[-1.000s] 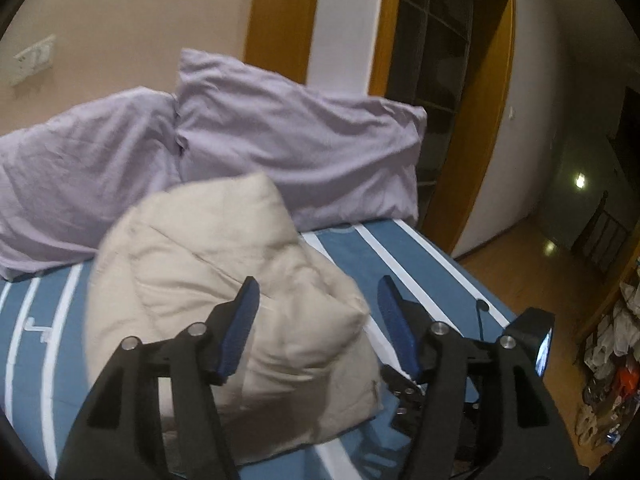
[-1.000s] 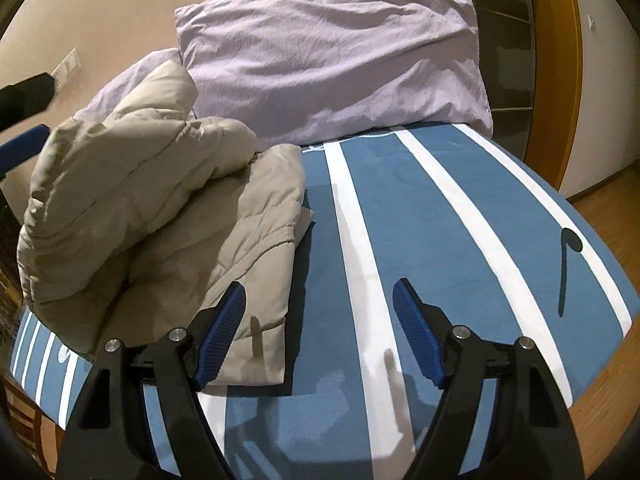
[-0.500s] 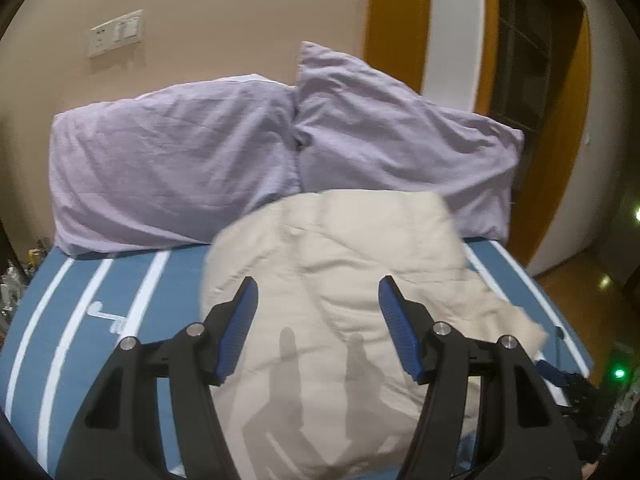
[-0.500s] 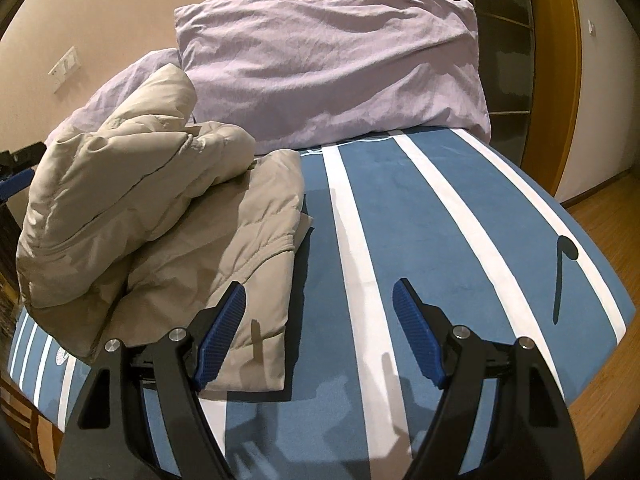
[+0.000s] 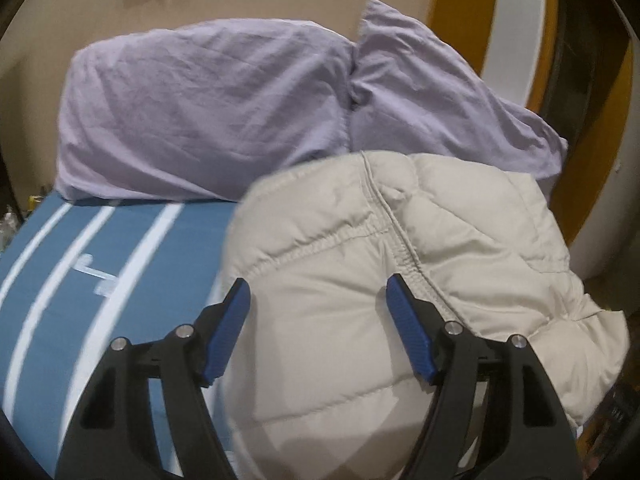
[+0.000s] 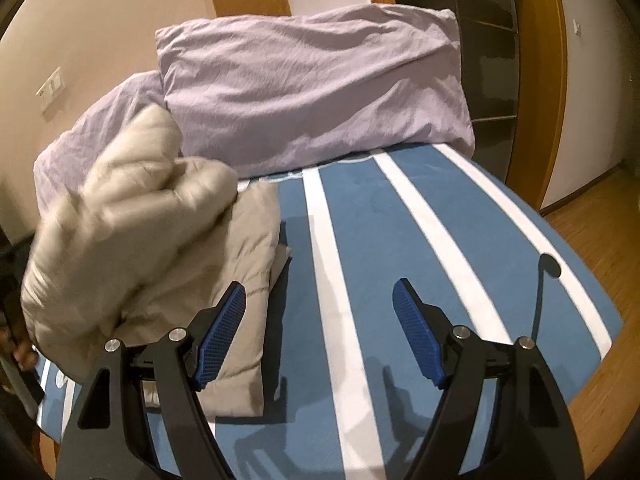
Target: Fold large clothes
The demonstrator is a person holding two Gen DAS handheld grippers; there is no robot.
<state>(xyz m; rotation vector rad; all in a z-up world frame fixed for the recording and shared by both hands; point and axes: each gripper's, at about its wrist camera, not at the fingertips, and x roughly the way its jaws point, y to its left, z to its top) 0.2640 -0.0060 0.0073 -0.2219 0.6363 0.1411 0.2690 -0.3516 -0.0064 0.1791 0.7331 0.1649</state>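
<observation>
A beige quilted puffer jacket point(image 5: 400, 280) lies bunched and partly folded on a blue bed with white stripes point(image 5: 100, 280). My left gripper point(image 5: 318, 300) is open and empty, hovering just over the jacket's puffy upper fold. In the right wrist view the jacket point(image 6: 160, 248) fills the left side, its top part blurred. My right gripper point(image 6: 320, 308) is open and empty above the bedspread point(image 6: 400, 220), with its left finger point(image 6: 224, 332) over the jacket's lower edge.
Two lilac pillows point(image 5: 208, 112) point(image 6: 312, 84) lean against the beige wall at the head of the bed. A wooden door frame point(image 6: 536, 80) and wood floor point(image 6: 608, 232) lie to the right. A wall switch plate point(image 6: 51, 88) sits left.
My left gripper has swung left and moved closer over the jacket. The jacket's top has shifted and now blurs in the right view. My right gripper has barely moved.
</observation>
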